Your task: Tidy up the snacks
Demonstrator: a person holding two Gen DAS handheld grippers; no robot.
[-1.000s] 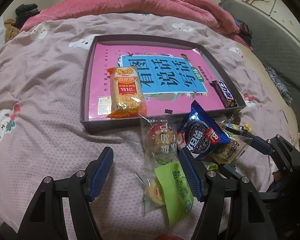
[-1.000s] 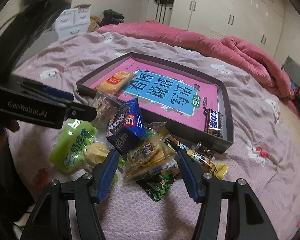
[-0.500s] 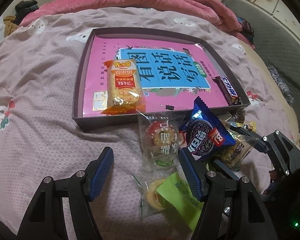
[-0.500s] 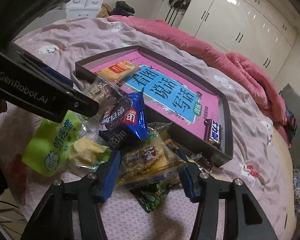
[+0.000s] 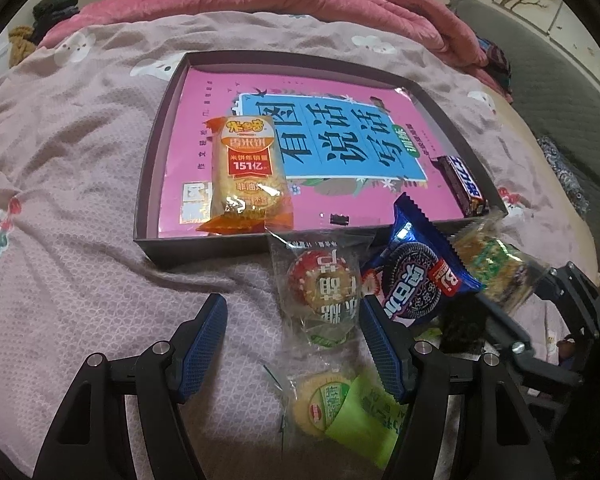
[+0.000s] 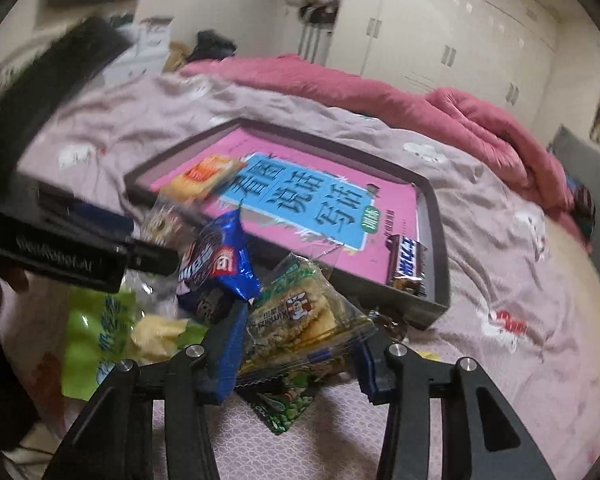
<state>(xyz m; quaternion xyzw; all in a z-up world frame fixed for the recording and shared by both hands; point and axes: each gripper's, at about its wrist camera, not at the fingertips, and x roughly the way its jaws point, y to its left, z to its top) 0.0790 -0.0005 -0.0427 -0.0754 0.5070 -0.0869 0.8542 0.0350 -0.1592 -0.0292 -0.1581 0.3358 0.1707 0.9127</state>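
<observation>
My right gripper (image 6: pixel 300 332) is closing on a clear cracker packet (image 6: pixel 300 316), and both pads press its sides. In the left wrist view that cracker packet (image 5: pixel 496 264) hangs blurred above the pile. My left gripper (image 5: pixel 292 308) stands open over the bedspread, holding nothing, with a clear packet holding a red round cake (image 5: pixel 322 284) just ahead of its right finger. A blue Oreo packet (image 5: pixel 416 276) leans beside it. The dark tray (image 5: pixel 148 200) holds a pink book, an orange rice cracker packet (image 5: pixel 248 172) and a Snickers bar (image 5: pixel 464 188).
A light green packet (image 5: pixel 360 412) and a round biscuit lie near the left gripper's right finger. A dark green pea packet (image 6: pixel 288 408) sits under the held crackers. A pink quilt (image 6: pixel 380 92) is bunched at the bed's far side, before white wardrobes.
The right gripper's fingers have closed in on the cracker packet, which has come up off the pile. The left gripper has hardly moved and stays open.
</observation>
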